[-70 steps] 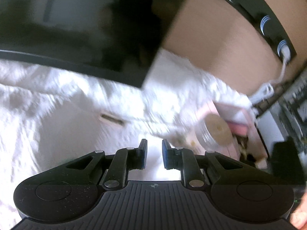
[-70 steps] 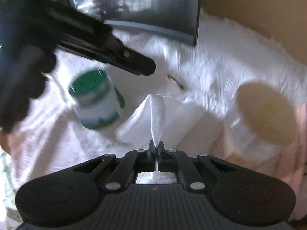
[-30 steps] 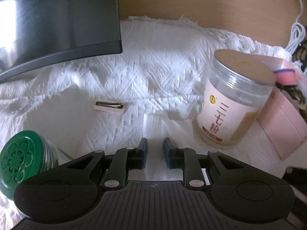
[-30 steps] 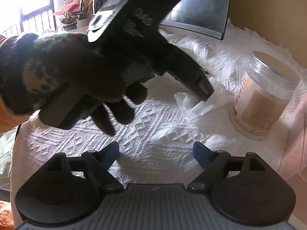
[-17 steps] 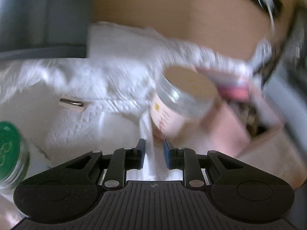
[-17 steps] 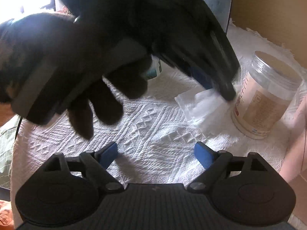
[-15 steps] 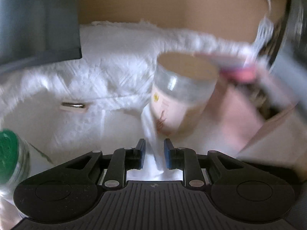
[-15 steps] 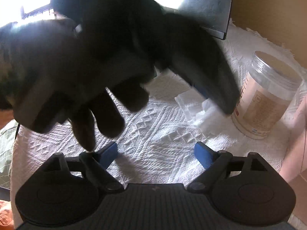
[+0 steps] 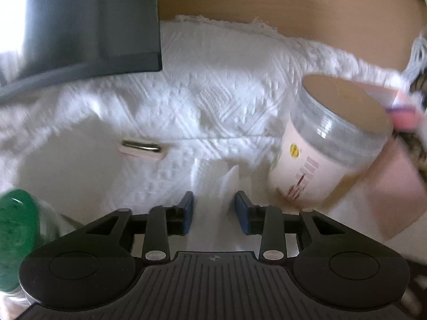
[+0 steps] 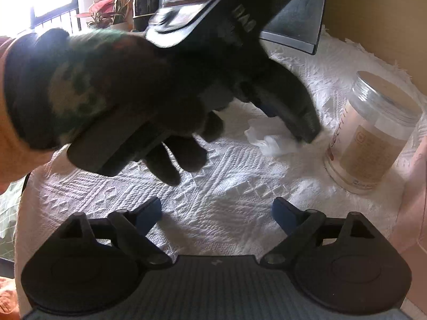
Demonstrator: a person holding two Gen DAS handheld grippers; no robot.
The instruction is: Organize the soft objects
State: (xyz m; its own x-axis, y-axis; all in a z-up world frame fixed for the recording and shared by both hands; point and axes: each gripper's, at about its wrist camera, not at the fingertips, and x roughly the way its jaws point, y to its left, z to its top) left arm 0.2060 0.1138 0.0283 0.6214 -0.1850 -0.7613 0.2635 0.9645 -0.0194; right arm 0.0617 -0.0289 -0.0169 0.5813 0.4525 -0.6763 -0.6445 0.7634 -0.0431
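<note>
Left wrist view: left gripper (image 9: 214, 212) angled down over the white textured cloth (image 9: 213, 85). Its jaws have just been opening; they now stand apart with clear gaps either side of the white tissue (image 9: 226, 186), which rises between them, so the pads are not pressing it. This view alone shows a green-lidded jar (image 9: 16, 237) at the gripper's left and a small flat metal-edged object (image 9: 141, 148) ahead and to its left on the cloth. Clear jar with tan lid (image 9: 331, 144) stands just right of the fingertips; pink box (image 9: 395, 194) beyond it. Frame is motion-blurred.

Right wrist view: right gripper (image 10: 216, 214) has jaws spread wide, nothing between them, only bare cloth below. This view alone shows the gloved left hand (image 10: 112, 98) gripping the other tool's handle, reaching across from the left, tool tip sloping down onto the crumpled tissue ahead of the right gripper. The clear jar stands ahead to the right, close beside the tissue. Dark monitor (image 10: 296, 13) stands behind; potted plants (image 10: 106, 10) sit at a bright window, far left.
</note>
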